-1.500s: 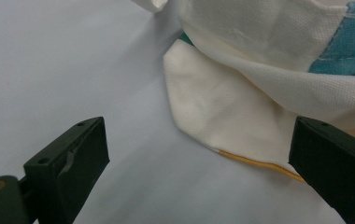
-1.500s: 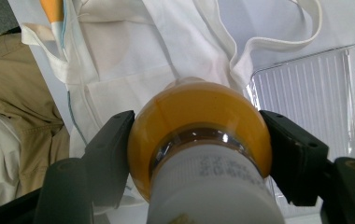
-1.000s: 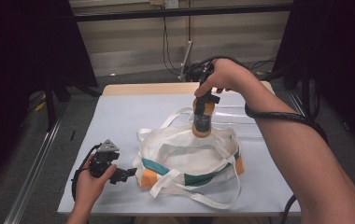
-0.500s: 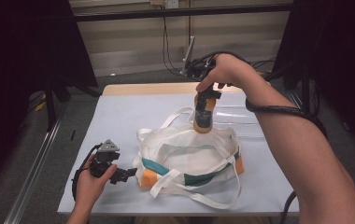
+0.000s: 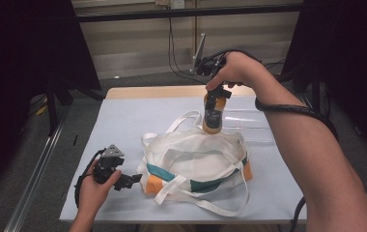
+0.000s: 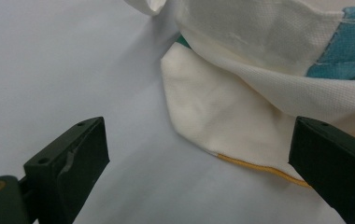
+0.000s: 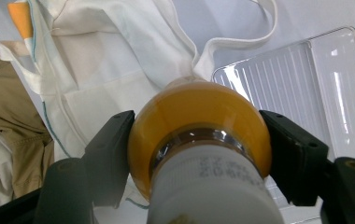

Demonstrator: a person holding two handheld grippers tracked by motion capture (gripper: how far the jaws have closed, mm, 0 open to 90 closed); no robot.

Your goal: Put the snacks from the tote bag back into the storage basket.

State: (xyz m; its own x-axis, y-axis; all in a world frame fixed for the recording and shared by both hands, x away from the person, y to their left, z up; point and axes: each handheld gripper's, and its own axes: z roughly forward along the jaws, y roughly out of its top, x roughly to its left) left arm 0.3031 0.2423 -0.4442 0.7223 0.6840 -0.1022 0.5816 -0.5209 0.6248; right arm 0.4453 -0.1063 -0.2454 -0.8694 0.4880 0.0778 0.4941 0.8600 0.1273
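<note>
Right gripper [image 5: 214, 96] clamped on the neck of an orange bottle [image 5: 213, 116], jaws pressing both sides just under the white cap [image 7: 215, 186]. Bottle hanging upright, cap up, bottom right at the far rim of the white cloth bag [image 5: 196, 154]; touching the cloth or just clear of it — can't tell. Right hand [image 5: 232, 70] gripping from above, cable [image 5: 288, 107] looped round the forearm.

Bag lying open-mouthed mid-table on the pale blue table top [image 5: 123, 116], teal and orange panels on the near side, straps [image 5: 205, 205] trailing toward the near edge. Clear plastic tray [image 5: 251, 121] flat on the table just beyond the bag, right of the bottle; ribbed surface seen behind the bottle in the right gripper view [image 7: 283, 79].

Left gripper [image 5: 123, 180] held low in the left hand [image 5: 92, 191] at the near left of the table, pointing at the bag's left corner. Jaws spread wide, nothing between them but table top and the bag corner [image 6: 213, 112] further ahead, not touching.
</note>
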